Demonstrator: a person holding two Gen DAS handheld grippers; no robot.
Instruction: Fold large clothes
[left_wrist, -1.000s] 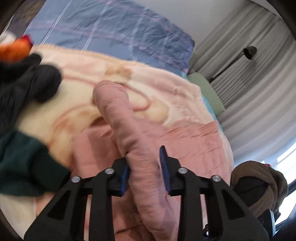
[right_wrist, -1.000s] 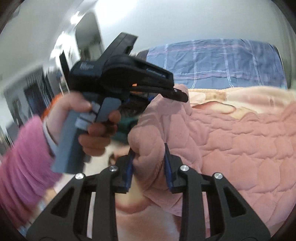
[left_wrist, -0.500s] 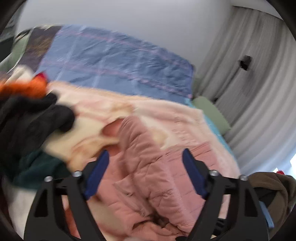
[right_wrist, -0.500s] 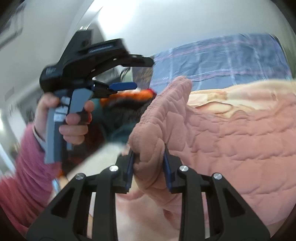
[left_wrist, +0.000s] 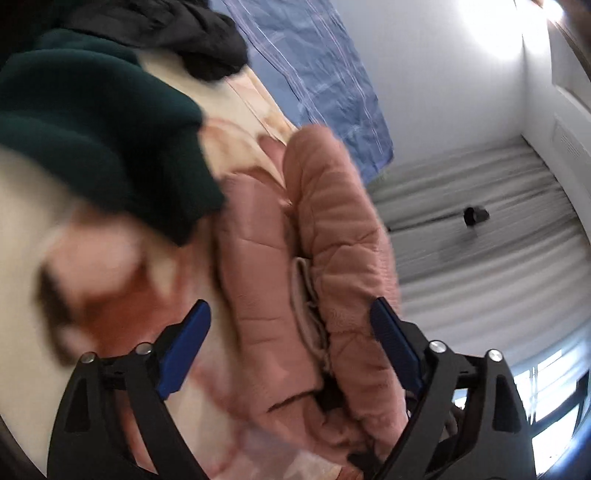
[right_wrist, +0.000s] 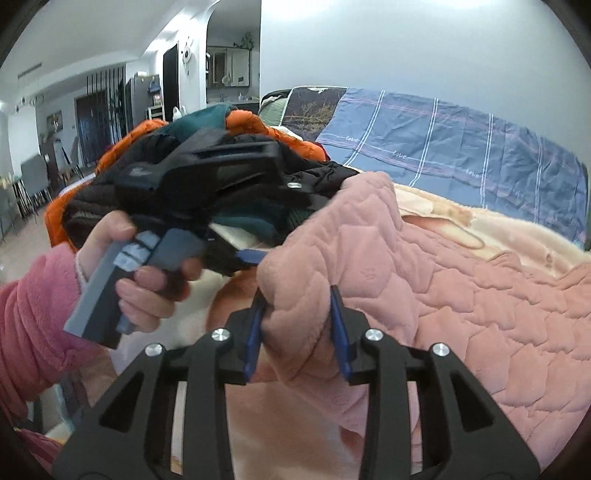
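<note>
Dropped low, the left hand-held gripper (left_wrist: 290, 345) has just spread wide off the pink quilted garment (right_wrist: 461, 295), while the right hand-held gripper (right_wrist: 297, 328), loosening, pinches its fold to steady it.

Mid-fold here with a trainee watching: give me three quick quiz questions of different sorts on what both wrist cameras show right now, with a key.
1. True or false: the left gripper is clamped tight on the pink quilted garment.
2. Multiple choice: what sits between the right gripper's blue pads? A) a dark green garment B) a fold of the pink quilted garment C) nothing
3. Fill in: behind the left gripper's body in the right wrist view lies a pile of clothes, one of them bright ____.

Key
1. False: its jaws stand wide, having just opened, and the bunched pink fabric lies loose between them.
2. B: the pads press on it, though the jaws have just eased a little wider.
3. Orange.
</note>
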